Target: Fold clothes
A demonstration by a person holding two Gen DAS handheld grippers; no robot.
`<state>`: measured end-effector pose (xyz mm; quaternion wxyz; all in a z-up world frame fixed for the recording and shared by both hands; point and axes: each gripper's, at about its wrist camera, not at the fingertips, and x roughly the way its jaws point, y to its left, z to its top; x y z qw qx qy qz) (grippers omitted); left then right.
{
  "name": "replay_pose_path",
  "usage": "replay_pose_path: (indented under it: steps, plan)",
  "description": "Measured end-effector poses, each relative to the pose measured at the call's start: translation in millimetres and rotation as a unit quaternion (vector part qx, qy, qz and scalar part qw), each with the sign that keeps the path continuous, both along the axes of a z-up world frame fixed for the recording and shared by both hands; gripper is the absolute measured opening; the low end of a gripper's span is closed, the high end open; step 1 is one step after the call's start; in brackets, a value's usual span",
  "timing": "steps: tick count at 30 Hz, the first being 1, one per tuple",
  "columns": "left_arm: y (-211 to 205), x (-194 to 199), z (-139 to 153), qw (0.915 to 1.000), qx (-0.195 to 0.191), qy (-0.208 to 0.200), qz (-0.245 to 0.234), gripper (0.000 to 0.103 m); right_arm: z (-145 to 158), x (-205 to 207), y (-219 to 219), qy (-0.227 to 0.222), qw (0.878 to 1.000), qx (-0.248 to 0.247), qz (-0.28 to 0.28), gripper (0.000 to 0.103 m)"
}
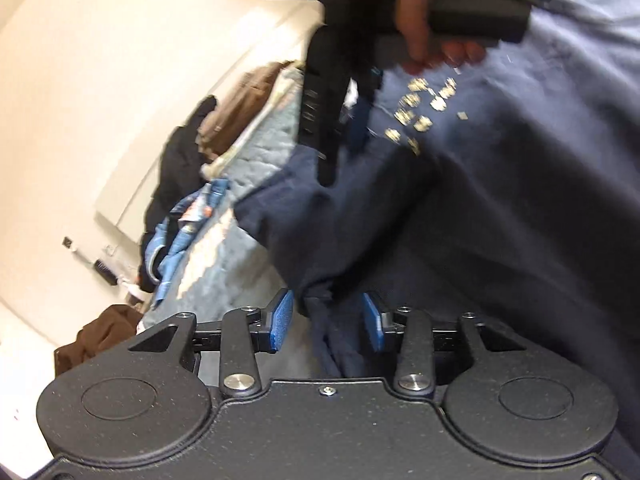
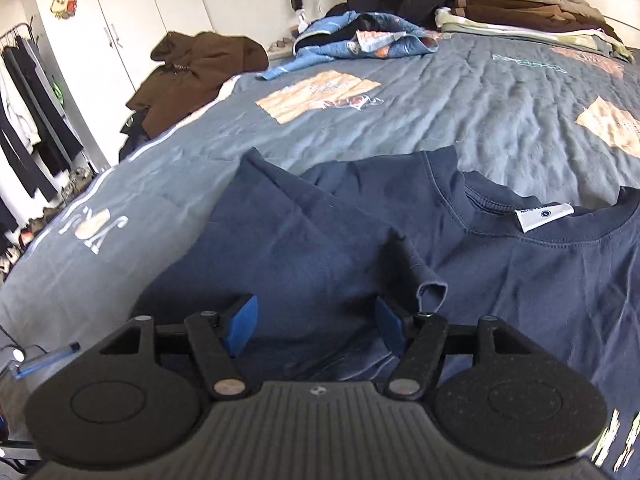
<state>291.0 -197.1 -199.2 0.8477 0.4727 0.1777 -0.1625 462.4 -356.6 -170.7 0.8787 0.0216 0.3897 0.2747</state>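
A navy T-shirt (image 2: pixel 500 280) lies flat on the bed, neck and white label (image 2: pixel 544 216) away from me, its left sleeve (image 2: pixel 280 208) folded in over the body. My right gripper (image 2: pixel 316 328) hovers open just over the shirt's left side, with nothing between its pads; a small pinched ridge of cloth (image 2: pixel 430 292) stands beside its right pad. In the left wrist view the shirt (image 1: pixel 500 220) shows its gold print (image 1: pixel 420 112). A hanging fold of it sits loosely between the parted pads of my left gripper (image 1: pixel 328 320). A hand holds the right gripper (image 1: pixel 344 148) above the shirt.
The blue-grey quilted bedspread (image 2: pixel 460 112) stretches beyond the shirt. A crumpled light-blue garment (image 2: pixel 360 40), a black heap and a stack of folded clothes (image 2: pixel 520 4) lie at the far end. A brown hoodie (image 2: pixel 200 64) hangs off the left edge. Wardrobe doors (image 2: pixel 120 20) and a clothes rack (image 2: pixel 24 100) stand left.
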Motion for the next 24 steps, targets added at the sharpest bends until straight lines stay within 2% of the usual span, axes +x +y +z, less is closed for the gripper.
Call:
replay_pose_path:
  steps: [2,4,7,9,11,13,15,19,24]
  plan:
    - [-2,8,-4,0.9999,0.009,0.002,-0.004,0.028,0,1,0,-0.001,1.000,0.002,-0.002,0.065]
    - [-4,12,-4,0.9999,0.008,0.001,-0.009,0.011,-1,1,1,-0.006,1.000,-0.002,-0.001,0.066]
    - [1,17,-8,0.9997,0.012,0.002,-0.023,0.008,-3,2,1,-0.013,1.000,-0.006,-0.004,0.066]
    - [10,13,-6,0.9995,0.001,0.004,-0.030,0.007,-5,6,-1,-0.015,1.000,-0.002,-0.014,0.066]
    - [25,8,-2,0.9994,-0.015,0.006,-0.030,0.007,-7,10,-5,-0.013,1.000,0.006,-0.027,0.066]
    - [37,11,7,0.9971,-0.064,0.032,-0.026,0.007,-7,13,-6,-0.016,0.999,0.005,-0.030,0.066]
    - [44,11,18,0.9913,-0.114,0.062,-0.019,0.007,-6,15,-4,-0.028,0.999,-0.004,-0.032,0.066]
    - [32,2,15,0.9965,-0.062,0.043,-0.036,0.010,-5,22,-5,-0.027,0.999,-0.012,-0.036,0.066]
    - [4,-10,2,0.9972,-0.002,-0.030,-0.068,0.011,10,14,-7,-0.029,0.999,-0.008,-0.025,0.067]
